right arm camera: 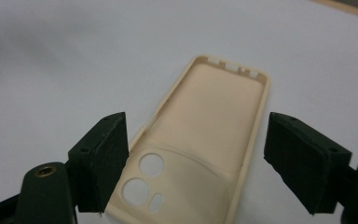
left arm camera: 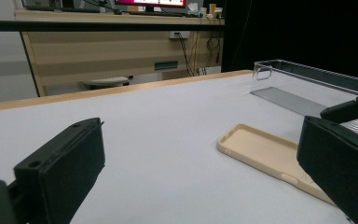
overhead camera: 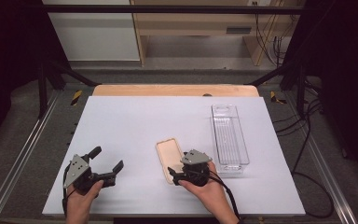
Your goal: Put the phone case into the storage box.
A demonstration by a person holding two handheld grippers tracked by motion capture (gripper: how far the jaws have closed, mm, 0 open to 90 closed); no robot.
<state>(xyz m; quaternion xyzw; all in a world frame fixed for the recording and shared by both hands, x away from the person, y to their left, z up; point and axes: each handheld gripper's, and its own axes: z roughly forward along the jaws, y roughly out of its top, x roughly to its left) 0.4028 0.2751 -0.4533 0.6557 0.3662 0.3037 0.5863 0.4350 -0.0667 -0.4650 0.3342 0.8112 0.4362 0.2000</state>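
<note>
A beige phone case [overhead camera: 167, 154] lies open side up on the white table, just right of centre near the front. In the right gripper view the phone case [right arm camera: 214, 107] has its camera-hole end between my jaws. My right gripper [right arm camera: 196, 135] straddles that near end; the left pad sits close to the case's edge, the right pad stands clear of it, so the jaws are open. In the high view the right gripper [overhead camera: 179, 170] covers the case's front end. My left gripper [overhead camera: 106, 158] rests open at the front left, nothing between its jaws, with the case [left arm camera: 265, 149] to its right.
A clear plastic bin [overhead camera: 230, 135], long and narrow, stands right of the case, running front to back. The bin [left arm camera: 307, 79] also appears beyond the case in the left gripper view. The white mat [overhead camera: 135, 121] covers the table; a wooden edge runs along its far side.
</note>
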